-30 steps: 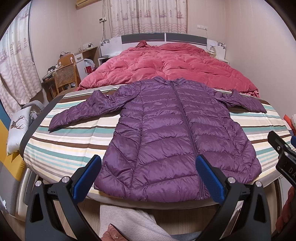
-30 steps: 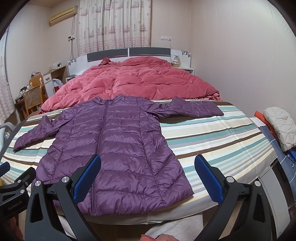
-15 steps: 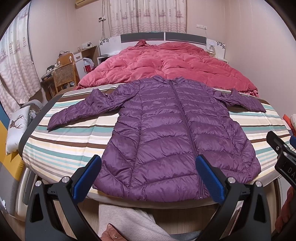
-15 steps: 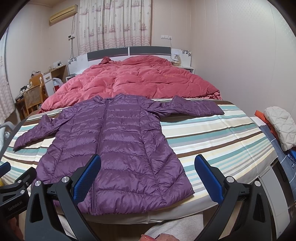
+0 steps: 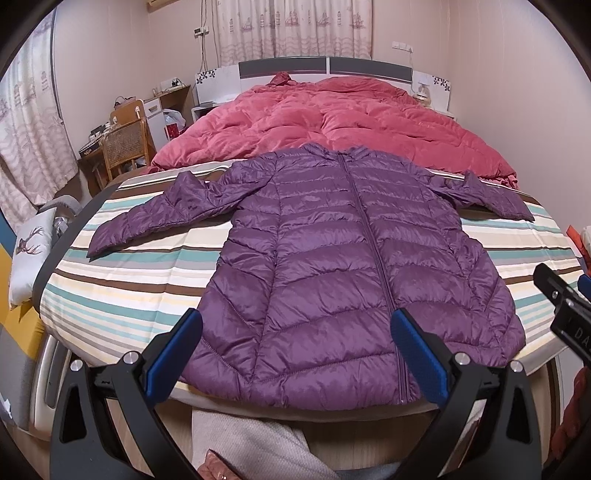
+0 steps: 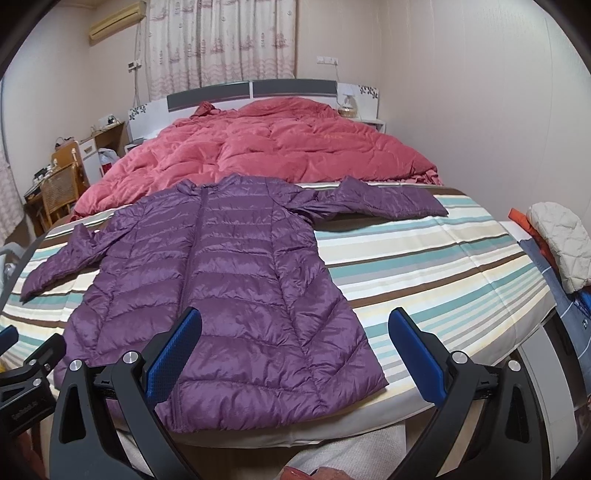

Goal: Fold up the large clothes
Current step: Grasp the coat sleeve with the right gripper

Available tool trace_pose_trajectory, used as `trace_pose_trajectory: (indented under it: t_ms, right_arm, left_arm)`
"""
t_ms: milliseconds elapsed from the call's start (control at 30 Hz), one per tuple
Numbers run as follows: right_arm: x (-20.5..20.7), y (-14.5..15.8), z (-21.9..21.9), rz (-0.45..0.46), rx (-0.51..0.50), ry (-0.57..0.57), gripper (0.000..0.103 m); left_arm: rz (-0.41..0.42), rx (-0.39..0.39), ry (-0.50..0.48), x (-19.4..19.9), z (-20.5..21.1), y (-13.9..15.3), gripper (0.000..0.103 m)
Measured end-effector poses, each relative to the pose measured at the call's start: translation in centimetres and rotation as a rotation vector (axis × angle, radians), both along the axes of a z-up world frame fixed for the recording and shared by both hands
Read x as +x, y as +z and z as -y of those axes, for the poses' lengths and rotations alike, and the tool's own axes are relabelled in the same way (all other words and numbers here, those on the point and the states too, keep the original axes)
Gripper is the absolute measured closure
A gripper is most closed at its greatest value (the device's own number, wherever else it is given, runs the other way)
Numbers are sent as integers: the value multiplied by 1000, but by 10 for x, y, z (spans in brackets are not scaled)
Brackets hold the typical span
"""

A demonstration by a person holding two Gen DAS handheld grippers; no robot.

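Left wrist: purple jacket flat, unfolded.

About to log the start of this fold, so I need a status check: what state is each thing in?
purple jacket: zipped, flat on the striped sheet, sleeves spread, unfolded.
pink duvet: rumpled, bunched toward the headboard.
left gripper: open, empty, off the jacket.
right gripper: open, empty.
curtains: drawn.

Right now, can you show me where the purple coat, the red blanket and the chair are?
purple coat (image 5: 354, 280), left wrist view, middle of its zipped front.
red blanket (image 6: 295, 147), right wrist view, centre of its puffy top.
chair (image 5: 123, 146), left wrist view, its woven back.
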State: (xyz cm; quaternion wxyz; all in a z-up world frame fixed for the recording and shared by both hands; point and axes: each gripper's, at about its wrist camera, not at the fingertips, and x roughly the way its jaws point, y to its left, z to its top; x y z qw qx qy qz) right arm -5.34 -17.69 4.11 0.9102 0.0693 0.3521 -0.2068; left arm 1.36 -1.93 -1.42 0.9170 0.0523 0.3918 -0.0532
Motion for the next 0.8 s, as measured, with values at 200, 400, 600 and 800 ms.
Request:
trace_pose_trajectory:
  t_ms: [200,400,600,800]
  right_arm:
    - [38,-20,43,-20,47,52,3]
    - [71,-55,106,4,215,-15,3]
    - [115,-86,176,-93,164,-154,3]
    - [160,-98,267,-35,226,-257,3]
  left_arm:
    - [21,40,19,30,4,-11,2]
    - [62,62,32,71,5,-27,2]
    - [-12,-49,17,120,-4,-53,2]
    - [-55,-115,199,171,-29,-80,2]
